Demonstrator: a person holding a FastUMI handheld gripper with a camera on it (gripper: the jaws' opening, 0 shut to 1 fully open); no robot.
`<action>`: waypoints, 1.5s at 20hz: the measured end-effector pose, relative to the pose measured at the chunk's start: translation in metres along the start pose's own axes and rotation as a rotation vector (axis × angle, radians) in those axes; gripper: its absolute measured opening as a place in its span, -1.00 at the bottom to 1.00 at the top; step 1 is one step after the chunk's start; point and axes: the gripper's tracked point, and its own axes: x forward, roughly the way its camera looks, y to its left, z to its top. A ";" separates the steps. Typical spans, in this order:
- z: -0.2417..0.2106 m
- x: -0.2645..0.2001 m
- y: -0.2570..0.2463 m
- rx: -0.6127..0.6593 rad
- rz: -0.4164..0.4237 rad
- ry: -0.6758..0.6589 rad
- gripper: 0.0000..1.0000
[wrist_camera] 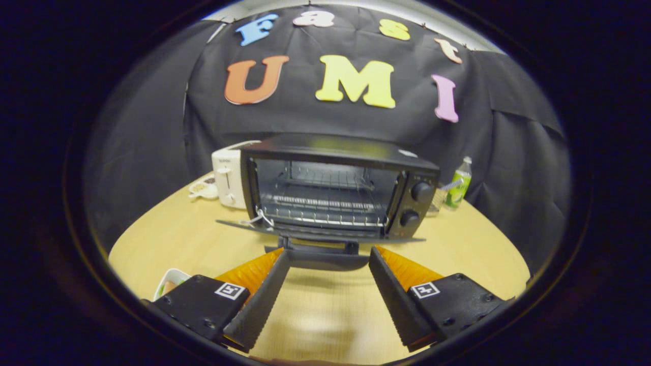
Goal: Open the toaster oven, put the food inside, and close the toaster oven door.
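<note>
Black toaster oven (335,188) door (320,231) hangs open mid-desk; gripper (329,254) fingers spread, empty, flanking its handle (318,256) — a bump risks slamming it

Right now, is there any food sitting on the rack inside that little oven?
No, the toaster oven has its door folded down and its wire rack bare, and the open gripper holds nothing.

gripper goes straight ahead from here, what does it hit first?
Probably the handle of the toaster oven's lowered door, just ahead between the open gripper's fingertips; the rack lies beyond. Depth is uncertain.
</note>
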 end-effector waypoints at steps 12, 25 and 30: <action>-0.021 0.013 0.007 0.000 -0.015 0.073 0.90; -0.050 -0.003 0.014 0.140 0.130 0.211 0.89; -0.014 -0.048 0.042 0.286 0.317 0.205 0.87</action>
